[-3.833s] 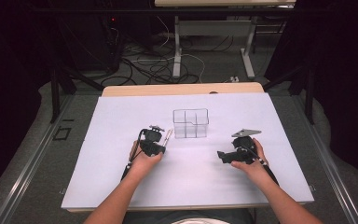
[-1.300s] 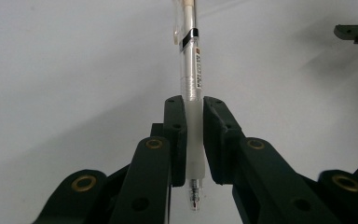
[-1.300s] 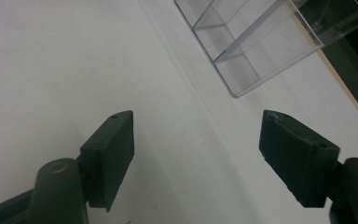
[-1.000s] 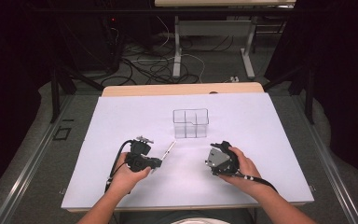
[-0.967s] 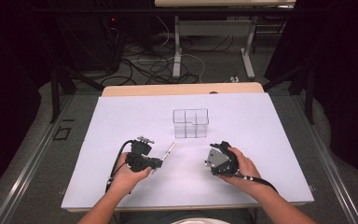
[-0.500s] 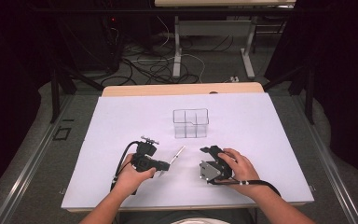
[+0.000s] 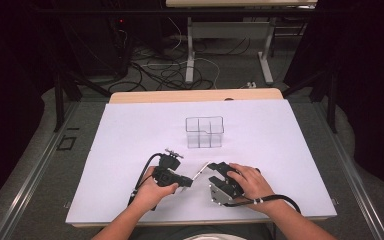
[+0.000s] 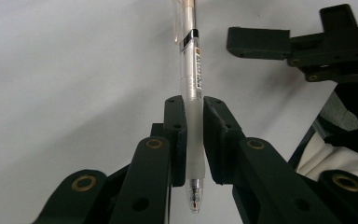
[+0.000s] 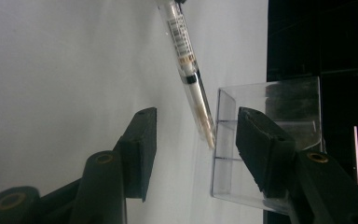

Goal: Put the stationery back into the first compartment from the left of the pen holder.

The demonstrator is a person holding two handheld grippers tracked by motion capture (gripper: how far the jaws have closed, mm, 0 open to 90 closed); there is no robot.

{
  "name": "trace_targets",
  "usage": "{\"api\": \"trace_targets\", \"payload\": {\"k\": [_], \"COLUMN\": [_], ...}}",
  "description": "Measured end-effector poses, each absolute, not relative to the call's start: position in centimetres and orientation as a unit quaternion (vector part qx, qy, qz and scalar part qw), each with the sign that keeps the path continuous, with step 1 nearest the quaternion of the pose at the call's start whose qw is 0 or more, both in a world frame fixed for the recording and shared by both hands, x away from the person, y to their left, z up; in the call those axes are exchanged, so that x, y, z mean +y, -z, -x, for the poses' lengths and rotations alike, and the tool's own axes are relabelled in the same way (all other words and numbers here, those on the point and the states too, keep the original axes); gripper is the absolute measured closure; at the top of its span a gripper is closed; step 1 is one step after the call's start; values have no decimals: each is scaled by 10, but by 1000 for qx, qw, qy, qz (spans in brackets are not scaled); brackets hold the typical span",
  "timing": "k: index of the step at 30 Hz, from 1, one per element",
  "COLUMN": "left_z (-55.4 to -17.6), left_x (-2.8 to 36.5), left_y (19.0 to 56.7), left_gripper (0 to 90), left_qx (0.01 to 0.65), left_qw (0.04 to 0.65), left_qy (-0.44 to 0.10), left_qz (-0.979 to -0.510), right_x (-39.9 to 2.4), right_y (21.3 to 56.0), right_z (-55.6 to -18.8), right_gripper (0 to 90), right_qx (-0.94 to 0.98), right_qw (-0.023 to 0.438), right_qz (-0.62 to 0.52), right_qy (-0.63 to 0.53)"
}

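Here: one pen (image 8: 189,107), one clear organizer (image 7: 204,132), two claws.

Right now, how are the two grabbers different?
The left gripper is shut on the pen; the right gripper is open, its jaws just closing, and touches nothing. The left one clamps the pen's grip end; the right one's jaws stand apart around its far end. Both have black jaws.

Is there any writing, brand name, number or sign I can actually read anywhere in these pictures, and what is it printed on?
Nothing here can be read.
Clear plastic pen held in the left gripper: a printed label on its barrel, too blurred to read.
The same pen in the right gripper view: a barcode-like sticker, too small and blurred to read.
Clear plastic compartment box: no writing seen.
White table sheet: no writing seen.
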State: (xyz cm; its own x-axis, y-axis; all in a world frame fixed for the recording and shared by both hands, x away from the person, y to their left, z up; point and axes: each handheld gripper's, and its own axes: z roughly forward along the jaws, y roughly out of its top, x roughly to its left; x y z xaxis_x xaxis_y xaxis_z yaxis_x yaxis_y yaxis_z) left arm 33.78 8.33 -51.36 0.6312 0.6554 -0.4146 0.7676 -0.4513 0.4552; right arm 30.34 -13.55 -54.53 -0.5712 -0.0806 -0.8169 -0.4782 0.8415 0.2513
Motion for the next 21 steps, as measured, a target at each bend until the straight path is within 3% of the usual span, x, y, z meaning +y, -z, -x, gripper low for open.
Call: {"api": "trace_targets", "payload": {"k": [21], "left_z": [-329], "left_x": [61], "left_y": [515], "left_gripper": [802], "left_qx": [386], "left_qw": [315], "left_qy": [114], "left_qz": [-859], "right_x": [-120], "right_y": [554], "right_z": [-296], "right_gripper": [698], "right_qx": [845], "right_qw": [433], "right_qz": [265], "right_qy": [-168]}}
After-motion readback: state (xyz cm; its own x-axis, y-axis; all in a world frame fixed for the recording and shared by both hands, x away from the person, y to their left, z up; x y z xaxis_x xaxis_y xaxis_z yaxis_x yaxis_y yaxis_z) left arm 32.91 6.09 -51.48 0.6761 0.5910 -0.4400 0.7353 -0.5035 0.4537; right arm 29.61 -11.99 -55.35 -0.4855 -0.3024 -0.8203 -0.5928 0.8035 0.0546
